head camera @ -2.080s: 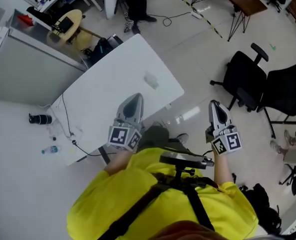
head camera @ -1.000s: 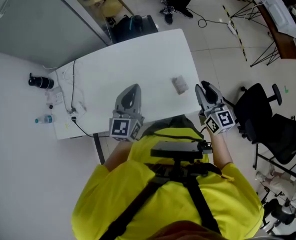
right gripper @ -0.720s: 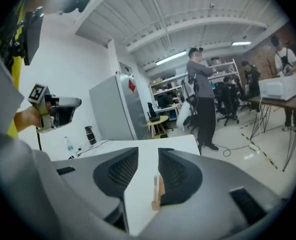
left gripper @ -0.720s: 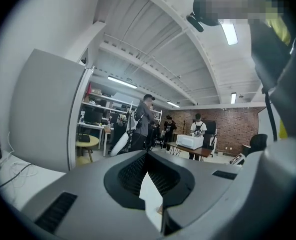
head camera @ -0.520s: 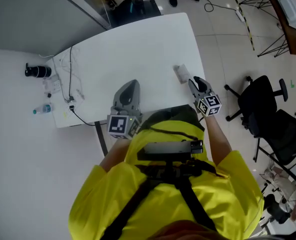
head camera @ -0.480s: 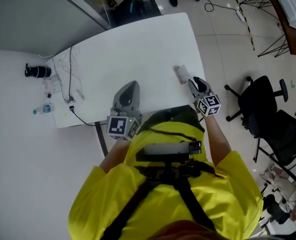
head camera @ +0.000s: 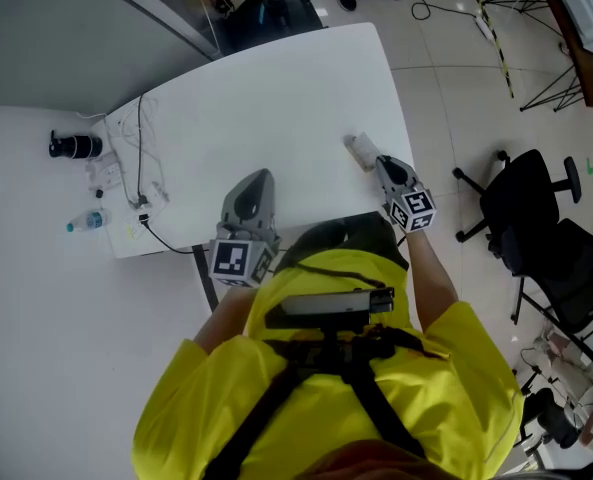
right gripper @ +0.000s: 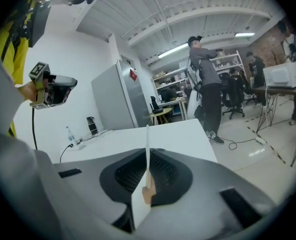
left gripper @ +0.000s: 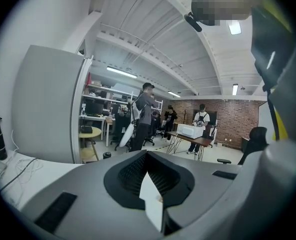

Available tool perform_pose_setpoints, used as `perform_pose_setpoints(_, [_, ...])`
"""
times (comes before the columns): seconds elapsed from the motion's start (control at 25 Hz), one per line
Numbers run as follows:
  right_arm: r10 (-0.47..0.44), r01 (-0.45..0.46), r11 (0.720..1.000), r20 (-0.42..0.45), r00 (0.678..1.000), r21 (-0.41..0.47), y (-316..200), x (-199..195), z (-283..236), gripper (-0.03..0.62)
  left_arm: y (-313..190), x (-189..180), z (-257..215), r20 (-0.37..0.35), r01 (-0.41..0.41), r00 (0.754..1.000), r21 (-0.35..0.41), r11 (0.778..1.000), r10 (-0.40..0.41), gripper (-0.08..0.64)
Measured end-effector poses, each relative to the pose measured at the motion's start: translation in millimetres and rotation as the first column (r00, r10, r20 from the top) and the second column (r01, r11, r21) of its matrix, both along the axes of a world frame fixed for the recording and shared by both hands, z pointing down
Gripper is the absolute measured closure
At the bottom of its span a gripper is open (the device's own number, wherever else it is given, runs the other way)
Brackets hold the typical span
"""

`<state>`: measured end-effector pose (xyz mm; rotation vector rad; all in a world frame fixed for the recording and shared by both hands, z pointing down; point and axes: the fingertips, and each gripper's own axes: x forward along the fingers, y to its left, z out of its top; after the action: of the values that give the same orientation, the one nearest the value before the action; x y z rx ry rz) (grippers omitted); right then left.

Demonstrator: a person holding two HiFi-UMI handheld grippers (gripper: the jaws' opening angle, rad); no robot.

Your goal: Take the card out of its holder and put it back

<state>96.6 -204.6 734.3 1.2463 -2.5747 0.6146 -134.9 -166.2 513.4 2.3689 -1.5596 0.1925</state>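
A pale, flat card holder (head camera: 357, 150) sits near the right edge of the white table (head camera: 276, 98). My right gripper (head camera: 384, 166) has its tips at the holder's near end. In the right gripper view a thin white edge (right gripper: 147, 139) stands upright between the jaws of this gripper (right gripper: 147, 156). The jaws have just been closing and now pinch it. Whether the card is inside cannot be told. My left gripper (head camera: 255, 183) hovers over the table's near edge, well left of the holder, jaws together with nothing in them (left gripper: 148, 176).
A black flask (head camera: 71, 146), a small water bottle (head camera: 86, 222) and white cables (head camera: 141, 183) lie at the table's left end. Black office chairs (head camera: 521, 183) stand to the right. A grey cabinet (right gripper: 113, 101) and several people (right gripper: 205, 84) are beyond the table.
My right gripper has dropped down to the table and moved left onto the holder's near end, and its jaws have closed there. My left gripper has sunk slightly.
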Motion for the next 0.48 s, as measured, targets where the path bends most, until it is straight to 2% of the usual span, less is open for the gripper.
perform_pose_setpoints(0.28, [0.074,-0.071,0.995,-0.048,0.996,0.067,-1.5,3.4,-54.5,0.571,-6.6,4.5,-10.4,-0.020,-0.012,1.000,0.045,0.999,0.013,0.555])
perform_pose_setpoints(0.36, [0.097,-0.091,0.991,-0.060,0.993,0.098,-3.5,6.1,-93.2,0.571,-9.2,5.0,-14.8,-0.028,-0.014,0.999,0.068,0.998,0.016,0.555])
perform_pose_setpoints(0.48, [0.095,-0.086,0.977,-0.038,0.995,0.196,-5.7,3.6,-178.2,0.571,-13.2,4.8,-22.5,-0.032,-0.018,0.999,0.097,0.995,0.021,0.555])
